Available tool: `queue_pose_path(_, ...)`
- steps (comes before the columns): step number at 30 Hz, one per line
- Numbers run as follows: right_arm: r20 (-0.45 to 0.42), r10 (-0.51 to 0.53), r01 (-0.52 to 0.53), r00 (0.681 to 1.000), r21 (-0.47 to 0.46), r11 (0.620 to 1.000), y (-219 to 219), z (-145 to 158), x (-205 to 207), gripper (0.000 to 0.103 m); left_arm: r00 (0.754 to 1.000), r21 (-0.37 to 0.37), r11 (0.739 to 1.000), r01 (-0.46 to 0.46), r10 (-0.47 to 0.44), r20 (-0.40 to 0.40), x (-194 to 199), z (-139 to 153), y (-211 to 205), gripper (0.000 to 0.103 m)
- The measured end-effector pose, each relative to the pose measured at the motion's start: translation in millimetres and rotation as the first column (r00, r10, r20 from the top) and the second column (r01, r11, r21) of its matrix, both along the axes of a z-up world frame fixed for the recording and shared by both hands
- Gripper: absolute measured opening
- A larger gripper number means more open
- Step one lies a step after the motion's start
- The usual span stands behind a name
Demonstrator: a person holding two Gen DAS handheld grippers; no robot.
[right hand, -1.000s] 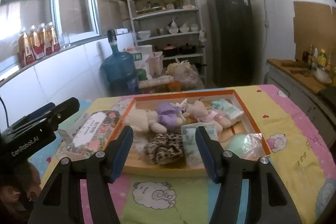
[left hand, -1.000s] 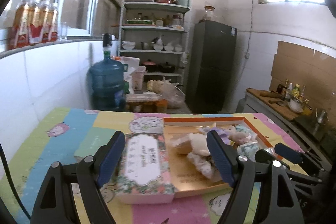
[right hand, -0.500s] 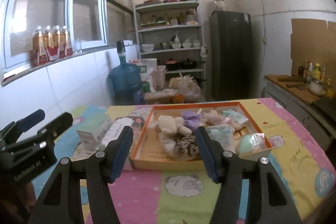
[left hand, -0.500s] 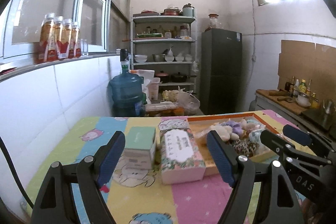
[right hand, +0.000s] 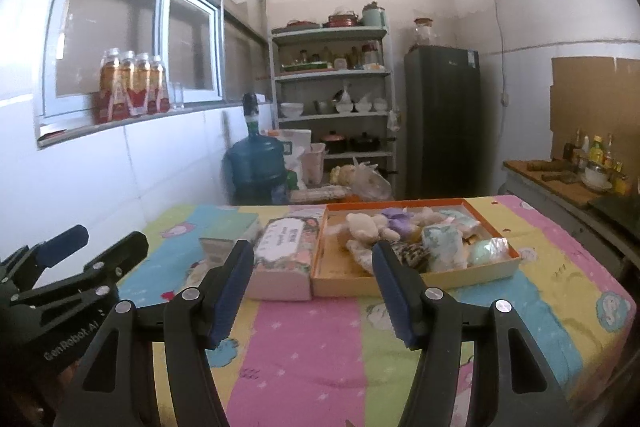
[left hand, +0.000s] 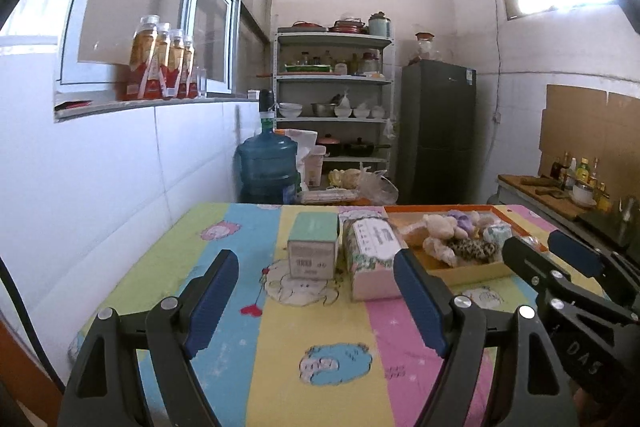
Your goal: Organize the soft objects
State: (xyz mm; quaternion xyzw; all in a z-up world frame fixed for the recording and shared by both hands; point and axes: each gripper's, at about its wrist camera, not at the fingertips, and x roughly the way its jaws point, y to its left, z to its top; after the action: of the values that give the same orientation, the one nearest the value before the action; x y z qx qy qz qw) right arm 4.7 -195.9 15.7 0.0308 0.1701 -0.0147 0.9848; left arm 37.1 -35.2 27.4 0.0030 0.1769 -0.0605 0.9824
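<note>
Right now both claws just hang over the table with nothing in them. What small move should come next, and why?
Probably bring the right claw forward toward the tray. Both it and the left claw are open and hold nothing, well short of the toys piled in the tray, which sits on the right claw's side, beside the floral box.

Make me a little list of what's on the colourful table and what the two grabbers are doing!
table: cartoon tablecloth in coloured stripes
tray: orange tray on the table, holding soft things
in tray: cream plush toy, purple plush, leopard-print piece, wrapped packs
beside tray: floral tissue box, touching the tray's left side
further left: green-topped box
left gripper: open, empty, above the cloth
right gripper: open, empty, short of the tray
</note>
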Motion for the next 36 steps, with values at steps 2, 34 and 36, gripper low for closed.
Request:
queue_pose_path(2,-0.002,0.005,-0.005,1.0,-0.006,1.0,6.5,-0.6,-8.5,0.064,1.0,-0.004,1.0,-0.001,0.001,-0.001,-7.7,-1.2,2.6,0.08)
queue_pose_path(34,0.073,-0.012,0.014,0.997,-0.02,1.0,19.1,6.0,-76.0,0.064,0.999,-0.016,0.999,-0.031,0.031,0.041,-63.0,1.9,11.6,0.079)
queue_pose_path(36,0.075,-0.011,0.012,0.997,-0.02,1.0,19.4,6.6,-76.6,0.064,0.999,-0.015,0.999,-0.032,0.033,0.042,-63.1,2.1,11.8,0.08)
